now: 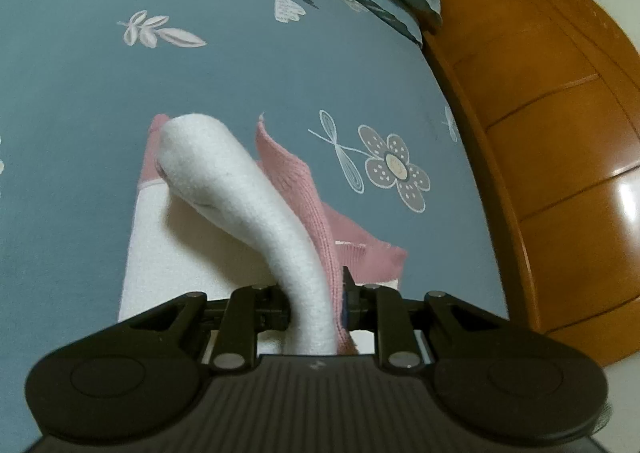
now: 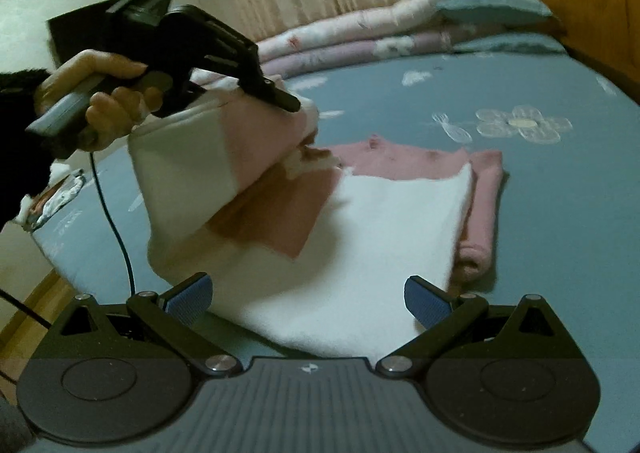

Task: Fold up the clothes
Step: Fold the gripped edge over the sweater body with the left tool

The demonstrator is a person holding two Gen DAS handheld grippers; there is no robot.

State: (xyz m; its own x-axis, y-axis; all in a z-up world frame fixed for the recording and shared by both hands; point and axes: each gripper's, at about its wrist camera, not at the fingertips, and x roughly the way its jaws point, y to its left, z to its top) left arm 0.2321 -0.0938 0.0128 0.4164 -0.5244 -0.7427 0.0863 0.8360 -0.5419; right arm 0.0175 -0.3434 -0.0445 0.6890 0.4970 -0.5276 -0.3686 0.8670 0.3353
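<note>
Right wrist view: the left gripper (image 2: 290, 103) is clamped on a lifted fold of the pink-and-white sweater (image 2: 360, 221), which lies on the blue bedsheet (image 2: 560, 213), stretching away. The right gripper (image 2: 308, 303) gapes wide, empty.

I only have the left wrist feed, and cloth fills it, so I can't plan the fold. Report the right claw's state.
Observer: The right claw is open and empty, poised at the near white edge of the sweater.
Operator: Tell me what my left claw is lifting.
Observer: The left claw holds a pink-and-white flap above the rest, which lies flat on the bed.
Operator: Report anything trailing behind it.
Observer: A black cable hangs from its handle, down past the bed's edge.
</note>
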